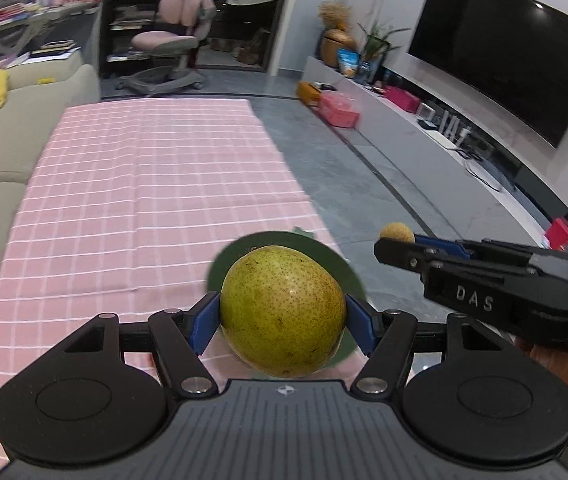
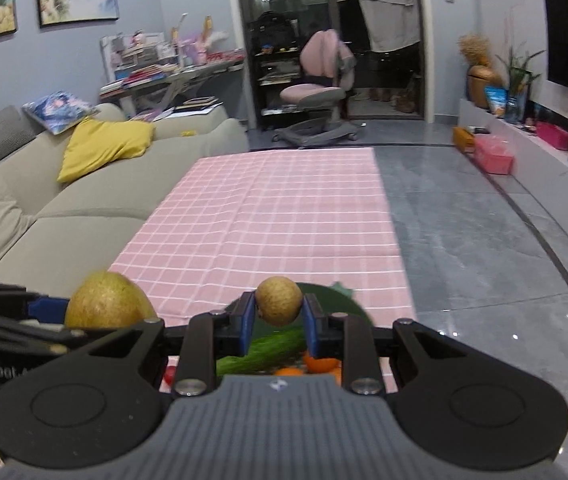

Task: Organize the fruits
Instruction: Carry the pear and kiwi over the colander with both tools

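Note:
A large green-yellow pear (image 1: 282, 312) hangs above the table, with my left gripper (image 1: 282, 320) shut on it, its blue pads pressing both sides. A small round tan fruit (image 2: 278, 300) sits between the blue pads of my right gripper (image 2: 278, 312), which is shut on it. In the left wrist view the right gripper (image 1: 400, 246) reaches in from the right with that small fruit (image 1: 397, 233) at its tip. The pear (image 2: 107, 300) shows at the left of the right wrist view. Below both lies a dark green plate (image 1: 336, 268) holding a cucumber (image 2: 271, 348) and oranges (image 2: 320, 364).
A pink checked cloth (image 2: 275, 216) covers the long table. A beige sofa (image 2: 83, 200) with a yellow cushion (image 2: 103, 148) runs along its left side. Grey tiled floor (image 2: 464, 240) lies to the right, with a TV console (image 1: 464, 140) and a pink box (image 2: 494, 154). A pink chair (image 2: 320, 88) stands beyond.

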A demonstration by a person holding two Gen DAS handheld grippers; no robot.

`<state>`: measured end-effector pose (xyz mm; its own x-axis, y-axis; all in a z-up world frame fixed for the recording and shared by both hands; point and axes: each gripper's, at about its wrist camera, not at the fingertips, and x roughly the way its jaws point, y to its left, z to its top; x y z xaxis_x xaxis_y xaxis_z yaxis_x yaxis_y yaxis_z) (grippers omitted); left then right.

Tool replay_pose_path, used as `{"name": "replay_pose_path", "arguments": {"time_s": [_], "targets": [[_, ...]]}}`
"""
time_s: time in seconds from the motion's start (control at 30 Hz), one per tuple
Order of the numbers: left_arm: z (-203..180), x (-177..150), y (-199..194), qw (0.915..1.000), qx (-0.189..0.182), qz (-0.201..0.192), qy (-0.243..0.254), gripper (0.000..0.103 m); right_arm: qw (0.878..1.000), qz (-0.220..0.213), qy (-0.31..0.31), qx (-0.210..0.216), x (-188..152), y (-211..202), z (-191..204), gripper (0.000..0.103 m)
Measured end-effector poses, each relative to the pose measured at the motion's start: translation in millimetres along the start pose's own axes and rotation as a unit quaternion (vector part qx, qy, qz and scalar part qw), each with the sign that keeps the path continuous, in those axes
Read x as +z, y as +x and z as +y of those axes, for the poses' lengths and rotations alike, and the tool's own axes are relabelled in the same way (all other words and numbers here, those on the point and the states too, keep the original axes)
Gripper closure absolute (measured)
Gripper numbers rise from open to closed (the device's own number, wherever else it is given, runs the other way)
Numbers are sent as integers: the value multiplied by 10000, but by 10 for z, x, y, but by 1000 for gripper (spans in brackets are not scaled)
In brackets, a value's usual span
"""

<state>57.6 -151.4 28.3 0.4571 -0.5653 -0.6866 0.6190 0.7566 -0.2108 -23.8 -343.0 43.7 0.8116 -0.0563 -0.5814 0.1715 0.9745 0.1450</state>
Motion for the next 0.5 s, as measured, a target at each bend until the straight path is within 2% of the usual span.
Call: {"name": "replay_pose_path", "arguments": {"time_s": [0.27,0.5], "targets": [[-239,-49,200,9996,-160,158,180,26,9994,66,276,-178,-145,-174,-323,81],[-295,-178,419,9987,-172,387,294,26,9972,259,682,-187,-348,-11,-416,81]]}}
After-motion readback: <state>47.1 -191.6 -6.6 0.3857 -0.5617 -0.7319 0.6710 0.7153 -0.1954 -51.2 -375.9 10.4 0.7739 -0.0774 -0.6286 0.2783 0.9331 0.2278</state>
